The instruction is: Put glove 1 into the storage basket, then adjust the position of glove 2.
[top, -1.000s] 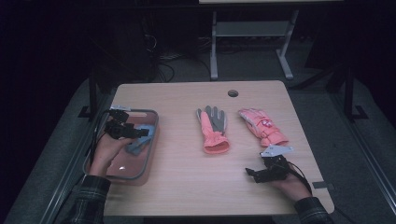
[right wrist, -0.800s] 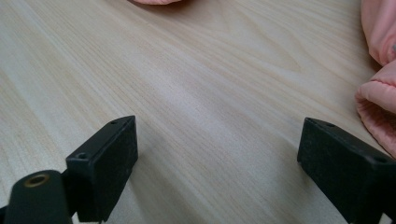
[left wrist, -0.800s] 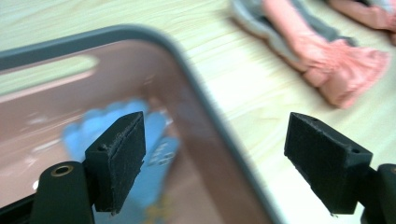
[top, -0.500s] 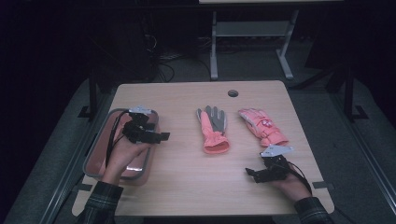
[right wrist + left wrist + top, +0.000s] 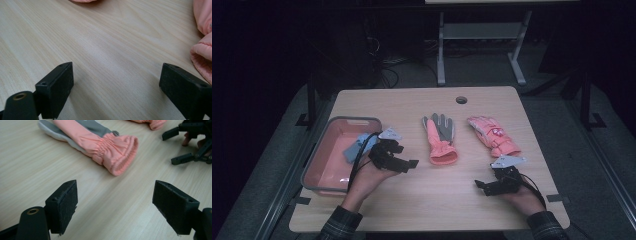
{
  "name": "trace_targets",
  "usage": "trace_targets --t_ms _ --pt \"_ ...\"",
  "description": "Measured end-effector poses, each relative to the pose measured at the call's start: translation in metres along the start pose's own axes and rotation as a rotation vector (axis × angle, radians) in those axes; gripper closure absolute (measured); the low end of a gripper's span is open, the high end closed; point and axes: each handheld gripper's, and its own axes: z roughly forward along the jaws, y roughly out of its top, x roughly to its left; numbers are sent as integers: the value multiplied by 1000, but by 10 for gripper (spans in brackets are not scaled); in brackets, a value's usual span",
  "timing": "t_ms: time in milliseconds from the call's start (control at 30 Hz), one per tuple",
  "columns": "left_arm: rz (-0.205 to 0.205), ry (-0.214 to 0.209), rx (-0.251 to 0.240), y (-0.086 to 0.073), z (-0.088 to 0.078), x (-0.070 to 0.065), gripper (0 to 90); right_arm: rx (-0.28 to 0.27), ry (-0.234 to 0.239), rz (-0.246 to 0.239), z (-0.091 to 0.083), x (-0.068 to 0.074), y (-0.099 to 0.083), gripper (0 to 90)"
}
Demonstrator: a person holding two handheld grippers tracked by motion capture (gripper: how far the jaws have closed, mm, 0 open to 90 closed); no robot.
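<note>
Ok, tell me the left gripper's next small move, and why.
Probably ease the left gripper forward onto the cuff of the grey-palmed glove: its jaws stand open and empty, pointing at that cuff just ahead, with bare table between them.

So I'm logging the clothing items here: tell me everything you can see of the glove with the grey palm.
The grey-palmed glove lies flat near the middle of the wooden table, fingers pointing away from the person and its gathered cuff toward them. The body is salmon-pink padded fabric, with grey panels on the palm and fingers. The elastic cuff is ruffled and slightly open. Nothing touches it: the open left tool sits short of the cuff, aimed at it.
</note>
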Motion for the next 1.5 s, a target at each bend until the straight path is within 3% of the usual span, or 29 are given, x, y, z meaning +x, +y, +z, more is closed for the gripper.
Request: trace_targets --t_ms 233,467,567,767,800,867,967,1100,1300,1500 --pt "49 15 0 -21 19 -14 191 1 0 1 0 0 0 114" --pt "81 6 56 -44 34 -20 174 26 0 -2 1 1 5 142" --pt "91 7 71 -51 37 -23 168 32 -1 -9 -1 1 7 210" --pt "115 19 91 -64 45 -27 149 27 38 47 -8 2 19 377" --pt "114 23 84 -66 46 -28 149 12 44 49 -9 3 24 423" --pt "151 37 87 -72 49 -29 144 -9 55 38 -9 3 31 525" --pt "175 50 58 -76 49 -29 132 -2 65 28 -8 5 46 737" --pt "190 36 8 -83 47 -26 130 -6 88 41 -2 6 65 885" --pt "191 35 -4 -86 47 -26 129 -44 109 42 9 6 97 898" --pt "192 32 1 -86 47 -25 129 -40 124 19 37 15 129 898"
